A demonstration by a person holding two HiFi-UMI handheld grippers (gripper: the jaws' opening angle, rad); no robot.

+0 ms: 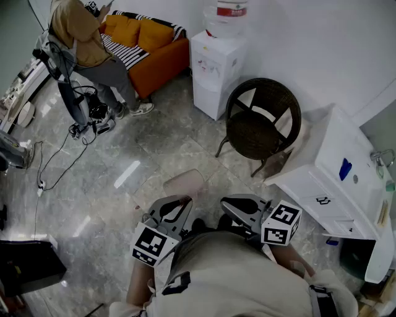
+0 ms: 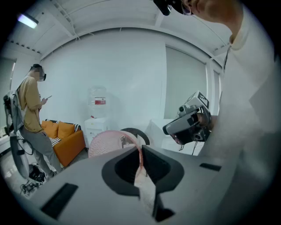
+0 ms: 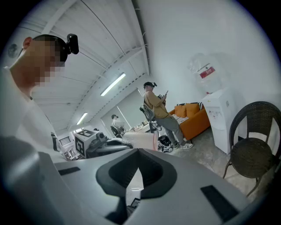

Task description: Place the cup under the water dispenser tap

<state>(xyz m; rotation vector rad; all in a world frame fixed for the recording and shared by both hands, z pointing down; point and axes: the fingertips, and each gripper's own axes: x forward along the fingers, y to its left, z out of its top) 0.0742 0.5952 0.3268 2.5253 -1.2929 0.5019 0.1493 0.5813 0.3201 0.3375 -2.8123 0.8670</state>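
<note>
Cup (image 1: 184, 184): light, thin pink plastic, probably flexes. Left tongs (image 2: 140, 156) pinch its rim; right tongs (image 3: 137, 169) closed, empty.

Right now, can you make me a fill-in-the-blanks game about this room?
1. The left gripper is shut on the rim of a pink ____.
2. The water dispenser stands between a dark wicker chair and an ____ sofa.
3. On top of the water dispenser sits a big upside-down water ____.

Missing words: cup; orange; bottle.
</note>
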